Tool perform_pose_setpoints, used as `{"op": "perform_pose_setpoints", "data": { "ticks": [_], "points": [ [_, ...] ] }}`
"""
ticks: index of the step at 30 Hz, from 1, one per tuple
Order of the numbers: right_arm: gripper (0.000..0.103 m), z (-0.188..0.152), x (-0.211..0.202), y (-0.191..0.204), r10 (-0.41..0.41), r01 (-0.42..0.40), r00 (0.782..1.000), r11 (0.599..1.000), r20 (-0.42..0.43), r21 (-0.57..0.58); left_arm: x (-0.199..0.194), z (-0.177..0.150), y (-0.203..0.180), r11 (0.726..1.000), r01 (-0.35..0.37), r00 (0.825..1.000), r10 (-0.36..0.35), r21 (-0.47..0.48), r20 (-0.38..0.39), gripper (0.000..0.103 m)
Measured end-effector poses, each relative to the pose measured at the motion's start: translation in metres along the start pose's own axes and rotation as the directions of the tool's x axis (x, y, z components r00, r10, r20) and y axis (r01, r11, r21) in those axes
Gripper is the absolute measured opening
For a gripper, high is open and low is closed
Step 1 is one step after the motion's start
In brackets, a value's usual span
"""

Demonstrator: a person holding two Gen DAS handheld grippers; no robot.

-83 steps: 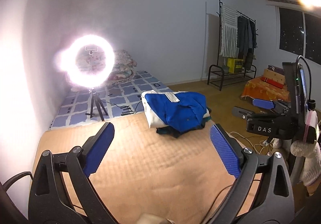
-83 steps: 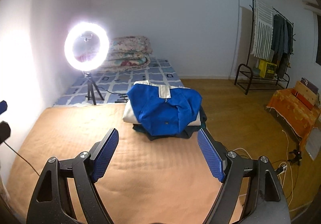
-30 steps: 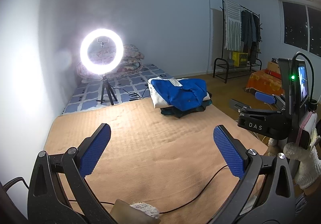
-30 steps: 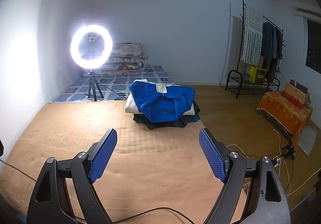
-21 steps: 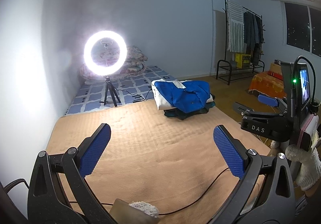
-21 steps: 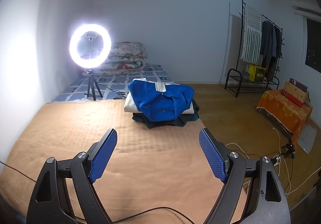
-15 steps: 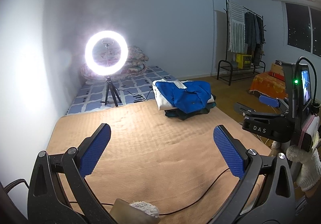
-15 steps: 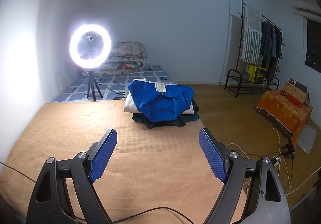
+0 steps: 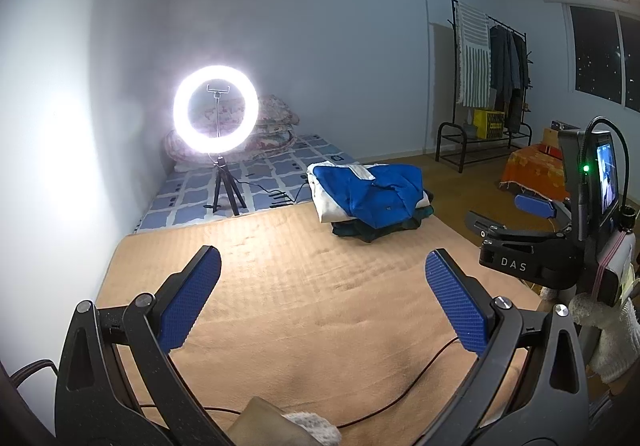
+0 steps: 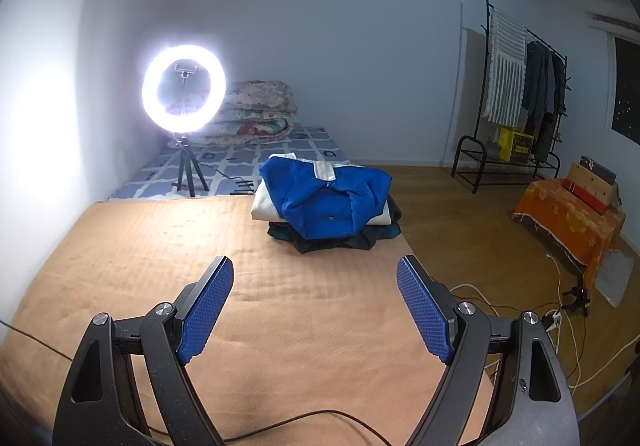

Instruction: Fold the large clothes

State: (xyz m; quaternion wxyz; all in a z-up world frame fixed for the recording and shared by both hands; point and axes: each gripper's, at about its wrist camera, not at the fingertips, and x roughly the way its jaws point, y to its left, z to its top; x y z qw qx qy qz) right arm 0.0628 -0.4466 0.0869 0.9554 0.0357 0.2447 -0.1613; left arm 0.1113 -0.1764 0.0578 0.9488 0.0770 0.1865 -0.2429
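A wide tan blanket-covered bed point(image 10: 168, 246) lies bare across its near and middle stretch, its left edge running along the white wall and its right edge dropping to the wooden floor point(image 10: 460, 214). At the far right corner of that surface sits the stack of folded clothes, a blue and white garment on top of dark ones point(image 10: 326, 204), close to both the far edge and the right edge. Beyond the far edge a glowing ring light on a small black tripod point(image 10: 184, 94) stands on a blue-and-white checked mattress point(image 10: 240, 162). A thin black cable point(image 10: 280, 420) curls over the near edge.

The left tongs point(image 9: 322, 304) are released, blue ribbed pads spread wide over bare blanket, tilted slightly downward, gripping nothing. The right tongs point(image 10: 314, 310) are likewise released and empty, pointing down toward the stack from well short of it. In the left wrist view the right tool's black body sits off the bed's right edge, held by a white-gloved hand point(image 9: 608, 330).
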Motion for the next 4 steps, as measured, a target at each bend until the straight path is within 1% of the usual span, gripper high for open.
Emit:
{"op": "perform_pose_setpoints", "data": {
  "ticks": [4],
  "points": [
    [0.084,-0.0003,-0.0007,0.0011,0.000,0.000,1.000,1.000,0.000,0.000,-0.0036,-0.0002,-0.0022,1.000,-0.021,1.000,0.021,0.004,0.018,0.103]
  ]
}}
